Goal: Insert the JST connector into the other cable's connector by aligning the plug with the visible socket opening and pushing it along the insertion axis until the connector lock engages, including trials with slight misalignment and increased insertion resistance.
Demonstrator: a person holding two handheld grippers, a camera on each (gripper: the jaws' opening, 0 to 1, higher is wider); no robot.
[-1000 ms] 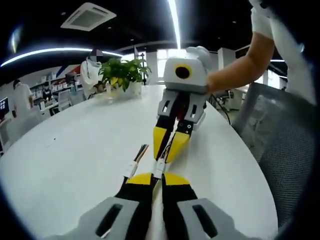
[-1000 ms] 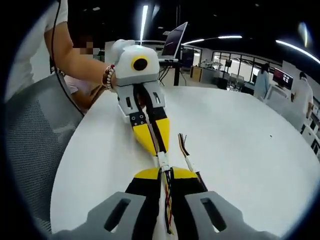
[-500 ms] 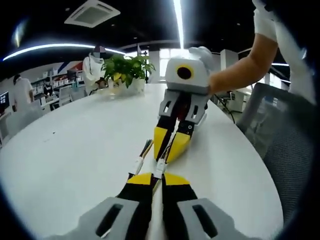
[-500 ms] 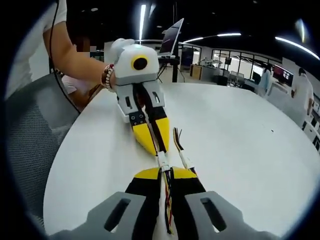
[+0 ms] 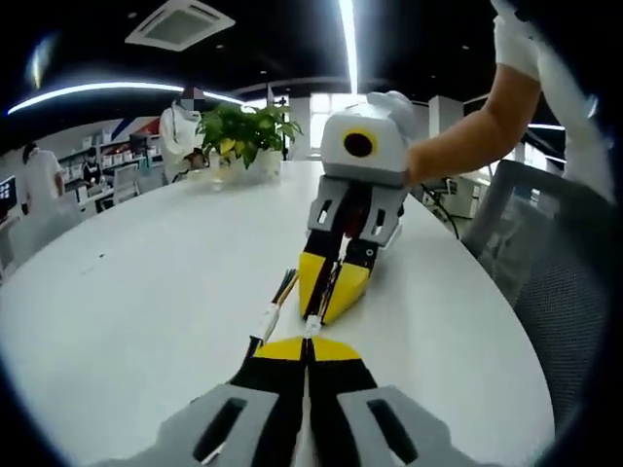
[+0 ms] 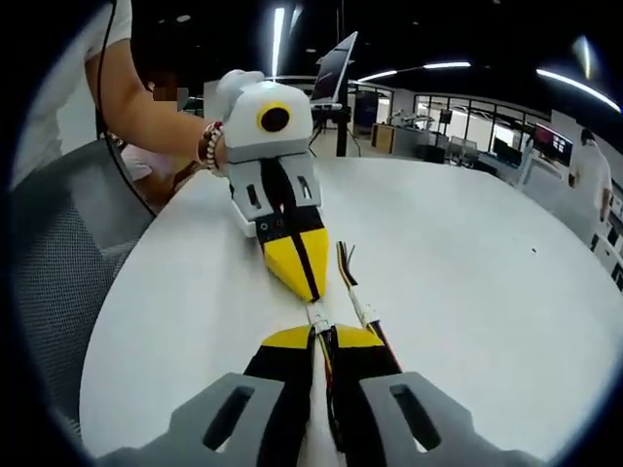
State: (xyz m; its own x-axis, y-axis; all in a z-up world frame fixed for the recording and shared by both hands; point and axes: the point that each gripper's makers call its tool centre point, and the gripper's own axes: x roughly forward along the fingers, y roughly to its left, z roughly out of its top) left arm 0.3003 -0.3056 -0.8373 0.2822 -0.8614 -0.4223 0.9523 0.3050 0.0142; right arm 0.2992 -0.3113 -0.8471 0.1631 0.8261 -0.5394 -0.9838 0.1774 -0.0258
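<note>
— What are the jaws doing?
— The left gripper (image 5: 307, 342) has its jaws pressed together on a small white connector (image 5: 310, 328). The right gripper (image 6: 322, 336) has its jaws clamped on the coloured cable (image 6: 327, 375).
— Which way does the white connector point?
— Straight along both grippers, tip to tip, low over the white tabletop (image 6: 467, 263).
— How many?
— Two grippers. Two cables: a second cable (image 6: 358, 304) lies just beside, its loose wire ends pointing away. One potted plant (image 5: 241, 138) stands far back.
</note>
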